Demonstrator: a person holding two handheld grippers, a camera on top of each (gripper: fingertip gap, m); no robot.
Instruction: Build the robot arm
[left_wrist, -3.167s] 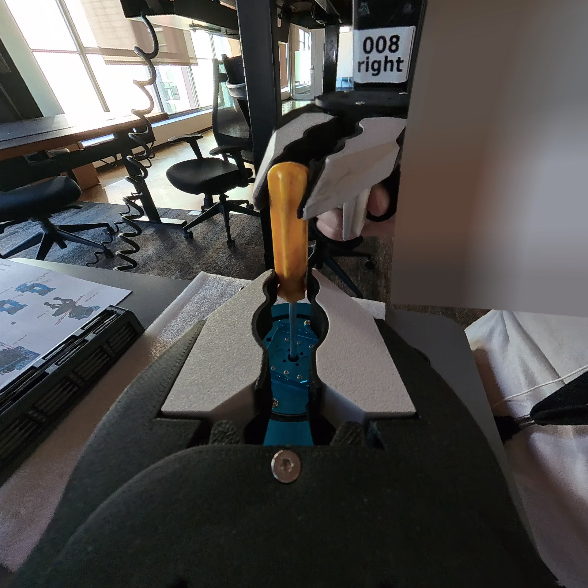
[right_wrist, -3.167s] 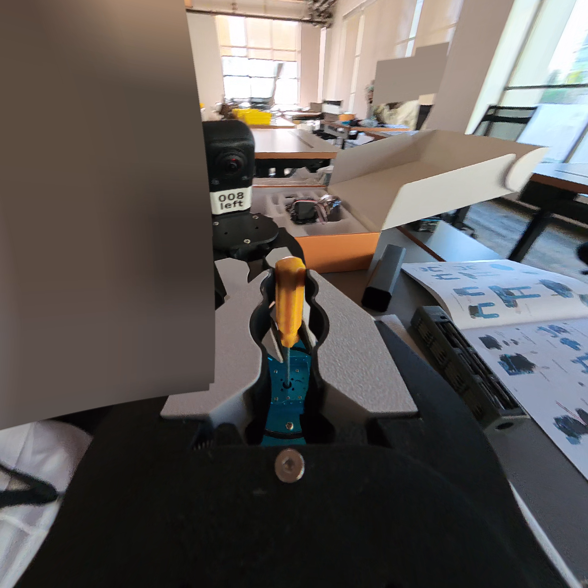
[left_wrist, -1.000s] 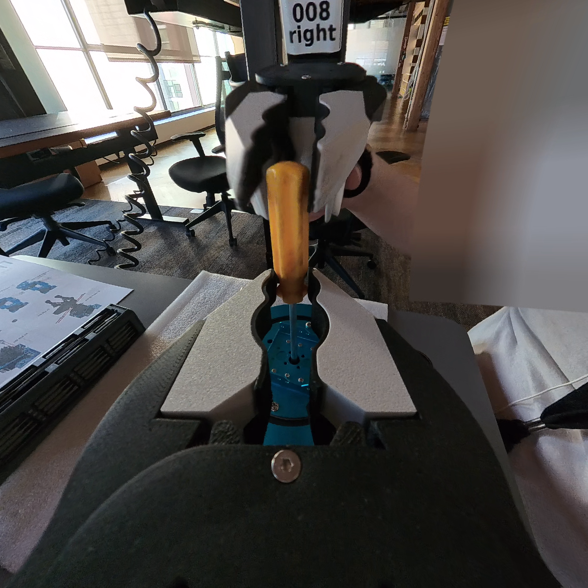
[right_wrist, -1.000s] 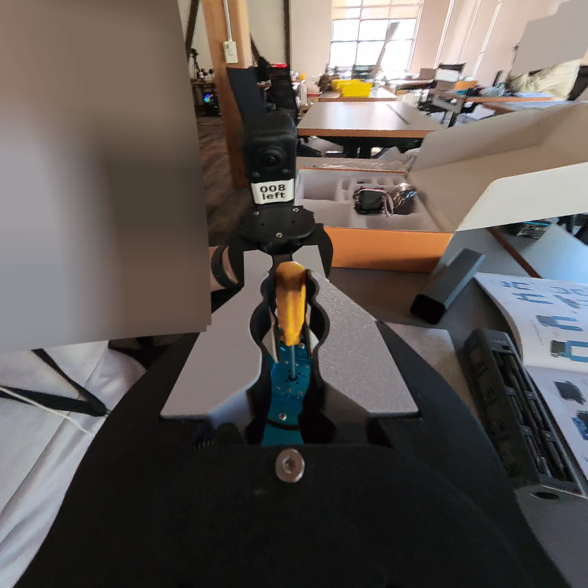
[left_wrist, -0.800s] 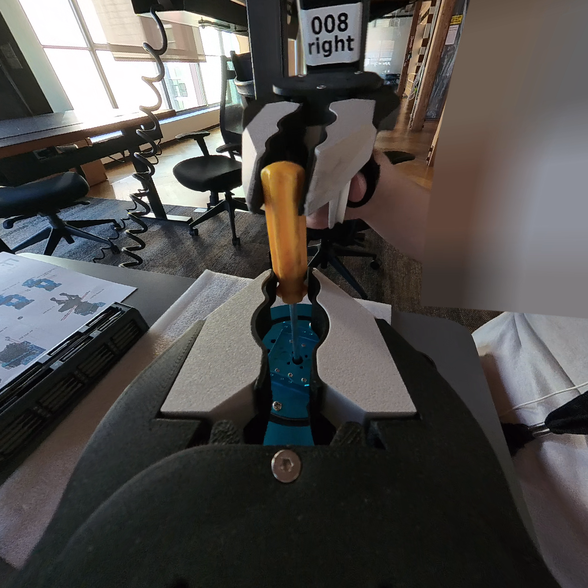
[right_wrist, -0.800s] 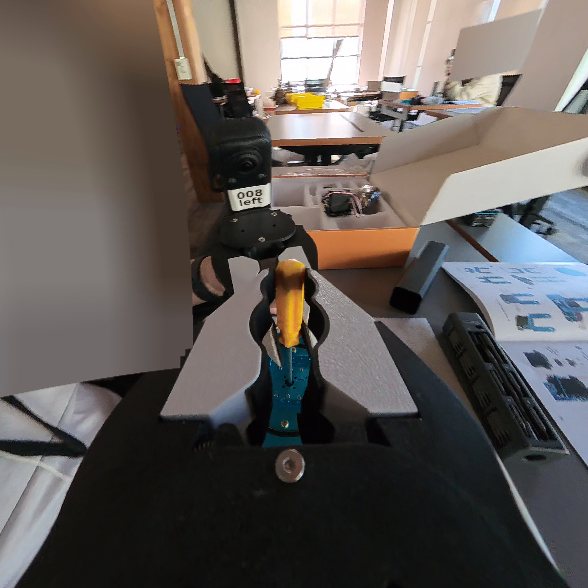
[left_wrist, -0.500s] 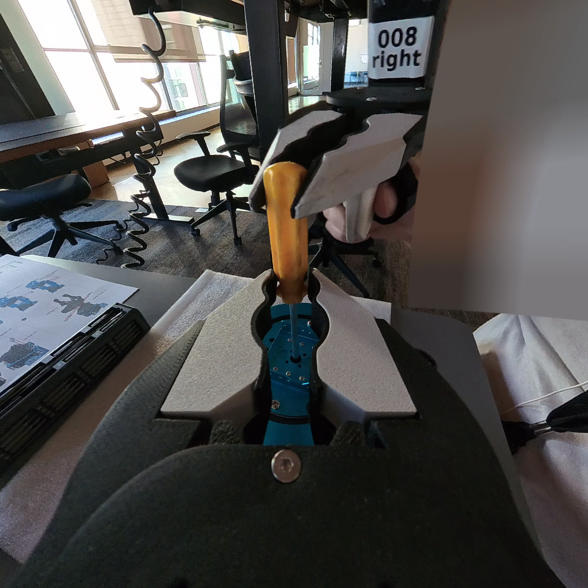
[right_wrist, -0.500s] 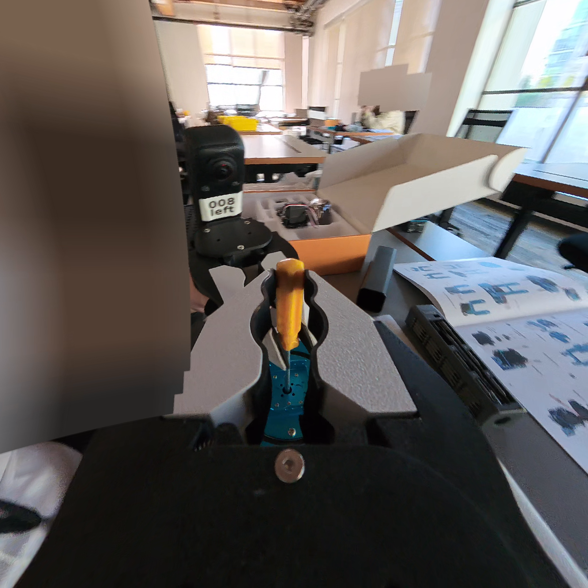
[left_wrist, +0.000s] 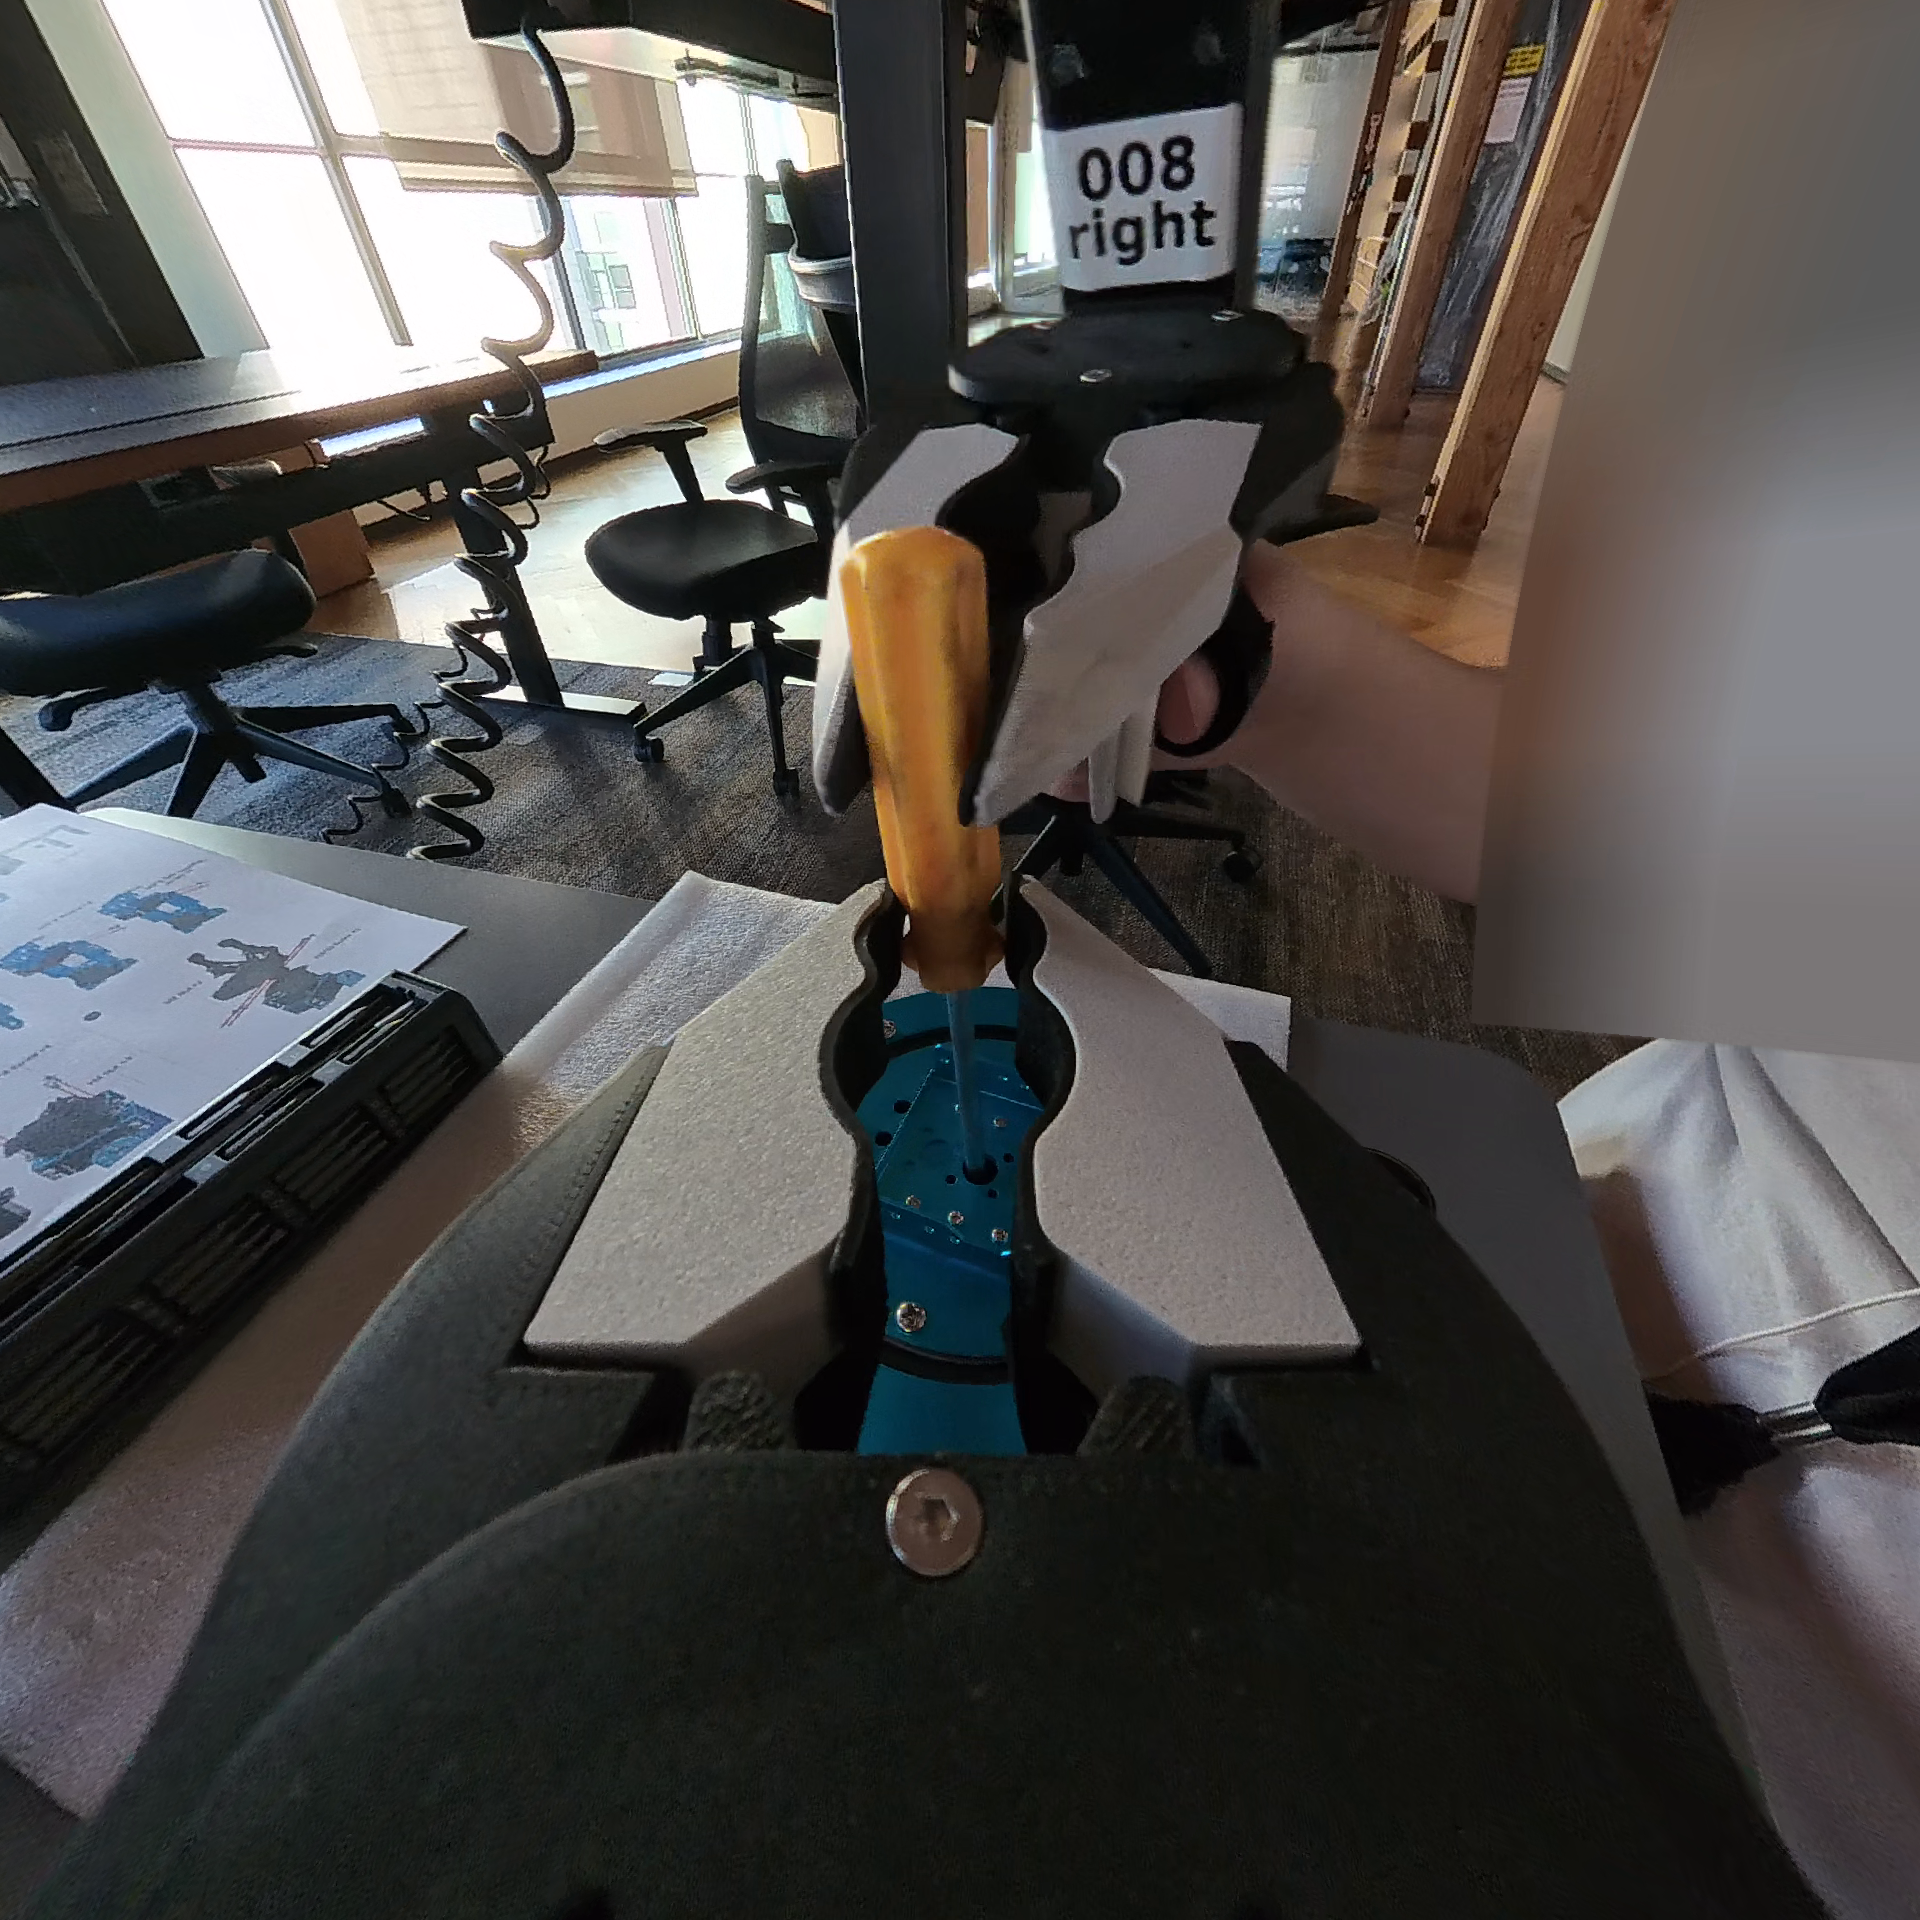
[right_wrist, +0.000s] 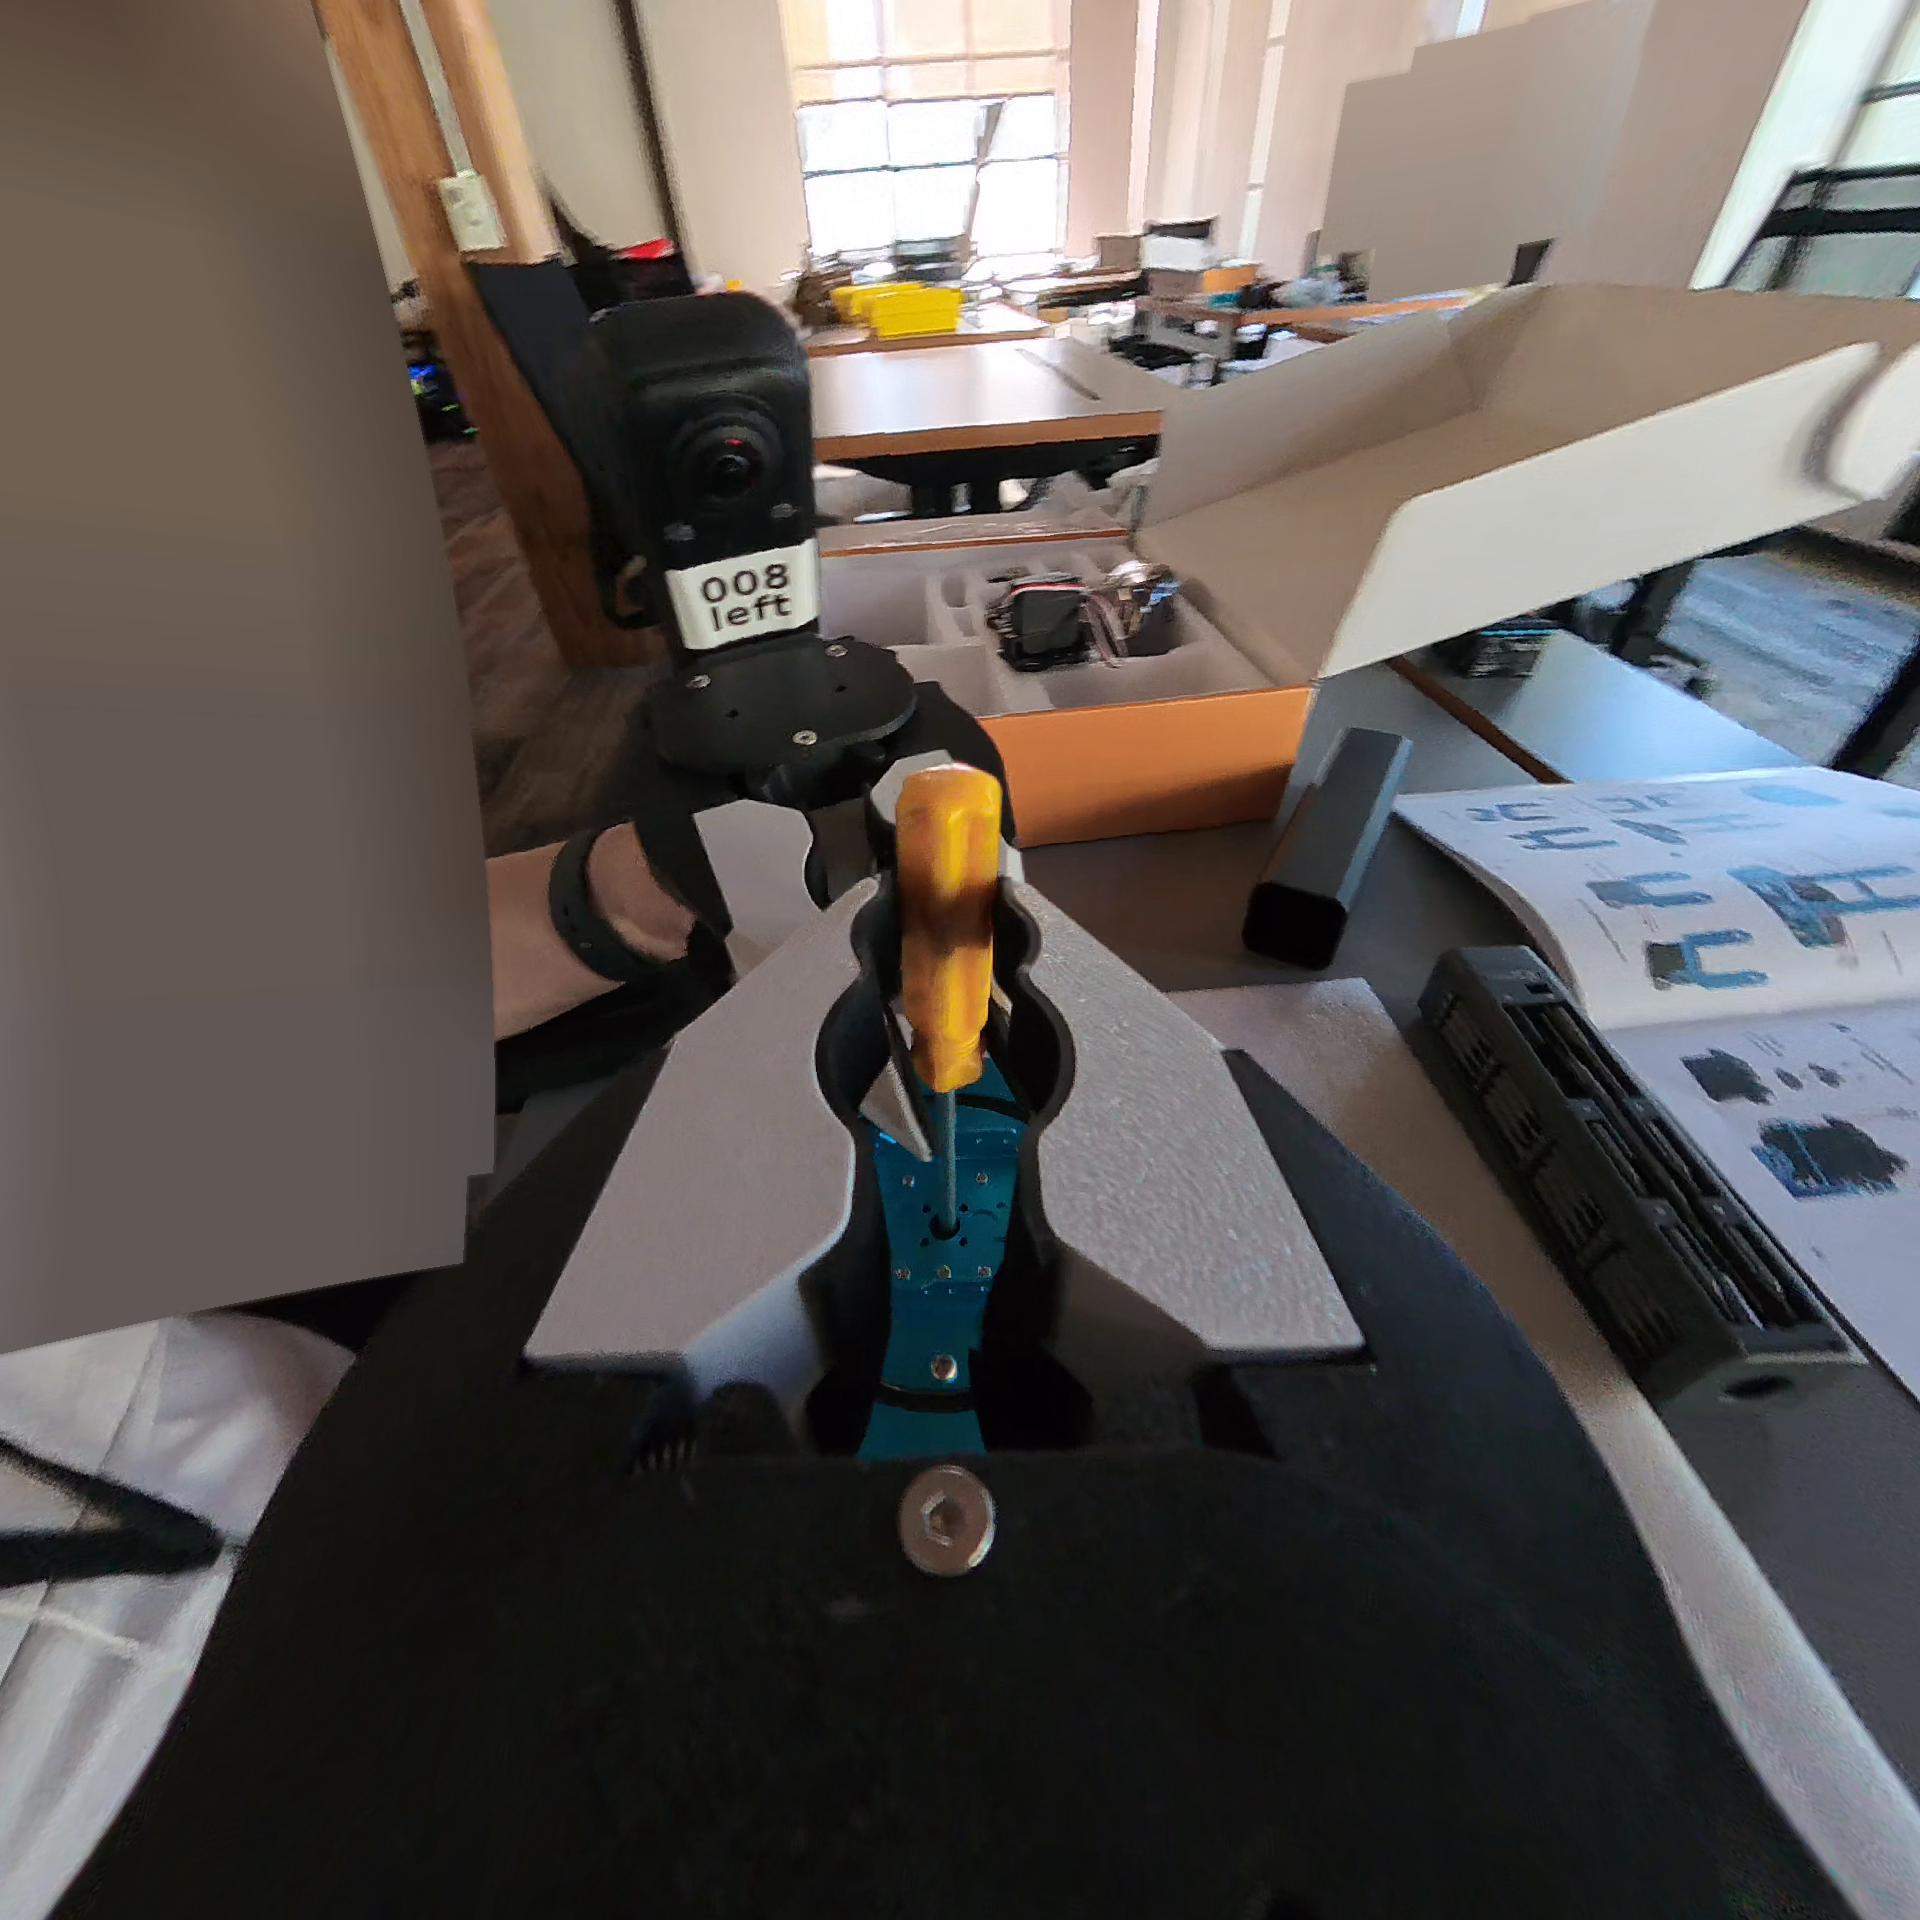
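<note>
1. The blue metal part (left_wrist: 940, 1164) sat at frame centre, pinched between your left gripper's (left_wrist: 945, 1049) nearly closed fingers.
2. The screwdriver (right_wrist: 948, 935) stood upright, its shaft tip in a hole on that part.
3. Your right gripper (right_wrist: 945, 997) was clamped on its orange handle.
4. A black tray (right_wrist: 1600, 1153) and an open booklet (right_wrist: 1766, 935) lay on the worktop (right_wrist: 1787, 1455) at right.
</note>
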